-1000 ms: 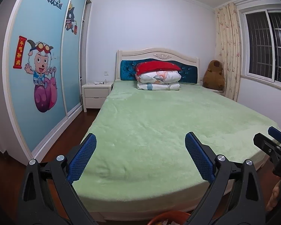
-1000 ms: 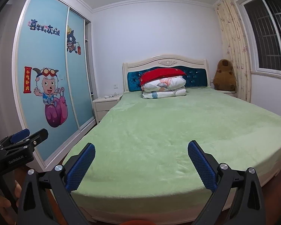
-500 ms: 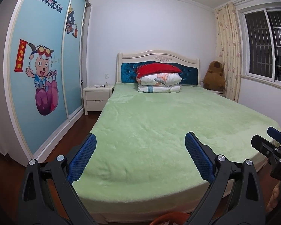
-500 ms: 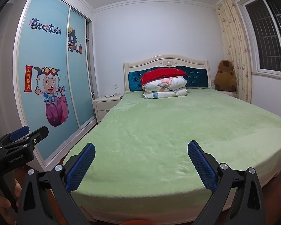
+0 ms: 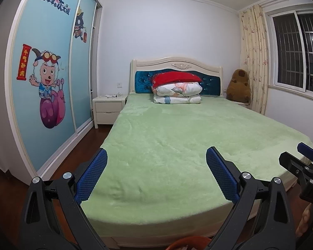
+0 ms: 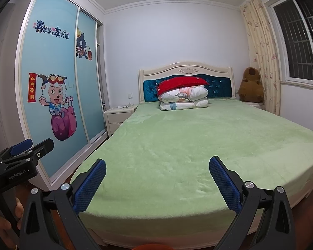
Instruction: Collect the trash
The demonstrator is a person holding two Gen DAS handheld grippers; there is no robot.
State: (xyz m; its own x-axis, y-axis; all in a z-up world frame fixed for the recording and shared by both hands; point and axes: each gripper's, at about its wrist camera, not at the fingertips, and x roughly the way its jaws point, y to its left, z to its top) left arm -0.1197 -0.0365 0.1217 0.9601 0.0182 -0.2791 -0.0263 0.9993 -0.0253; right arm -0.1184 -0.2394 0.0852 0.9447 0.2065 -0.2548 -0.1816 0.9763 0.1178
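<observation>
My left gripper (image 5: 156,175) is open and empty, held in the air at the foot of a bed with a green blanket (image 5: 177,137). My right gripper (image 6: 157,180) is open and empty too, level with the left one and to its right. The left gripper also shows at the left edge of the right wrist view (image 6: 20,156). An orange-red bin rim (image 5: 187,243) shows at the bottom edge below the left gripper and in the right wrist view (image 6: 152,246). Small white scraps (image 5: 110,95) lie on the bedside table; too small to tell what they are.
A white bedside table (image 5: 108,110) stands left of the headboard. A sliding wardrobe with cartoon doors (image 5: 48,87) lines the left wall, with a strip of dark wood floor (image 5: 81,143) beside the bed. Folded bedding (image 5: 177,91), a brown plush bear (image 5: 239,89) and a curtained window (image 5: 298,56) are at the back and right.
Both views have shifted slightly; the room sits a little differently in frame. Both grippers stay open and empty.
</observation>
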